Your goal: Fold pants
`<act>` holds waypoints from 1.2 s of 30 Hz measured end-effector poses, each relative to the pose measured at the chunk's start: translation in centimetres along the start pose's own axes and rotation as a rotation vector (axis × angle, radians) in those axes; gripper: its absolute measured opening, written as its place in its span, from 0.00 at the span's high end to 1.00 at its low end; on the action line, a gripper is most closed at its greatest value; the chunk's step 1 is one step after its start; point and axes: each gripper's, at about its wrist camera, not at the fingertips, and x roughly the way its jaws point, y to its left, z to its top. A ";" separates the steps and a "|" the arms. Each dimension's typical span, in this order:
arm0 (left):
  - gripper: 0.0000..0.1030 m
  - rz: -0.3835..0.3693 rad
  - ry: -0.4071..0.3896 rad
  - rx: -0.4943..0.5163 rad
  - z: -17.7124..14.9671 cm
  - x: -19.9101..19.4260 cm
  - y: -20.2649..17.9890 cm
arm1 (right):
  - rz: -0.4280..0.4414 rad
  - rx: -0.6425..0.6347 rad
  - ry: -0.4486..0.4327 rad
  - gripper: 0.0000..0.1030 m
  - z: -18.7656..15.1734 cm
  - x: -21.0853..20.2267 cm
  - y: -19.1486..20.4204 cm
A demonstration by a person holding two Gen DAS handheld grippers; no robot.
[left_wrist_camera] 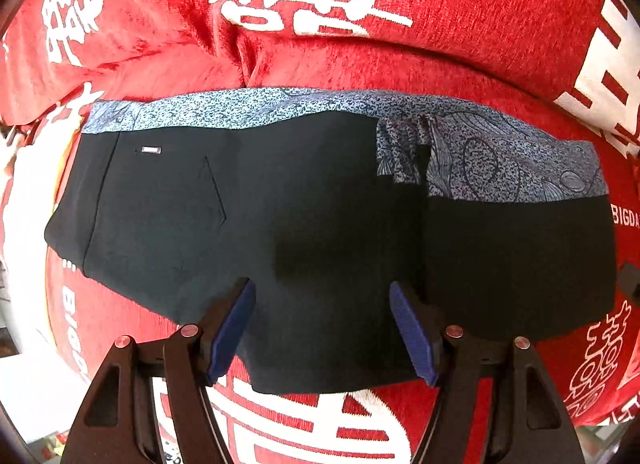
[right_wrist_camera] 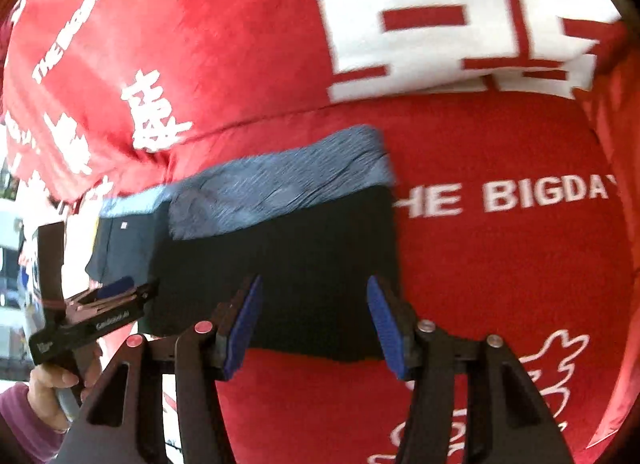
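Note:
The black pants (left_wrist_camera: 304, 232) with a blue patterned waistband (left_wrist_camera: 248, 108) lie folded flat on the red cloth-covered seat. A folded part with patterned trim (left_wrist_camera: 516, 168) lies over their right side. My left gripper (left_wrist_camera: 322, 328) is open and empty, just above the pants' near edge. In the right wrist view the pants (right_wrist_camera: 288, 264) lie centre-left, blurred. My right gripper (right_wrist_camera: 314, 324) is open and empty over their near right edge. The left gripper (right_wrist_camera: 116, 296) shows there at the left, held by a hand.
The red cover (left_wrist_camera: 460, 16) with white characters drapes the seat and backrest. "THE BIGDAY" lettering (right_wrist_camera: 520, 196) lies right of the pants. A white surface (left_wrist_camera: 28, 388) shows at the lower left.

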 end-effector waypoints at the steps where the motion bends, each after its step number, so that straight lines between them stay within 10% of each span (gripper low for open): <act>1: 0.31 -0.005 -0.003 0.000 -0.1 -0.2 -0.1 | 0.000 -0.006 0.009 0.43 -0.3 -0.1 0.0; 20: 0.31 -0.095 0.011 0.102 -2.7 -0.3 9.4 | -0.114 0.036 0.075 0.31 -5.9 3.0 9.8; 36: 0.31 0.001 -0.045 -0.111 -4.9 -3.2 26.4 | -0.099 -0.077 0.049 0.25 -2.7 3.2 19.6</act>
